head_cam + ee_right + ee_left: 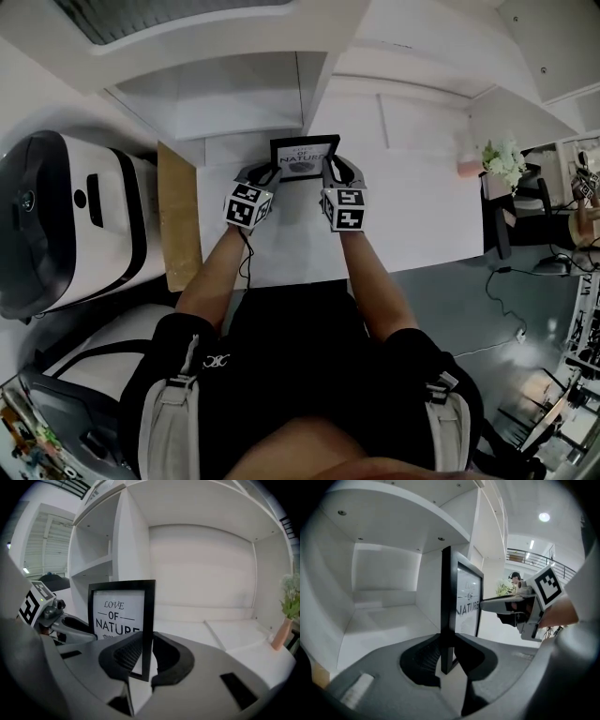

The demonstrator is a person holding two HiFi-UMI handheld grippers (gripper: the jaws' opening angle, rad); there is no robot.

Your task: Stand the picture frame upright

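Left gripper [448, 656] is clamping its dark grey jaws narrowly on the left edge of a black rectangular picture frame [305, 153] with a white "Love of Nature" print, while right gripper [146, 663] is pinching the right edge likewise. The frame is standing upright, facing the person, low over the white shelf surface [412, 206]; contact is unclear. Seating the bottom edge flat before loosening either grip, one side at a time, seems wisest.
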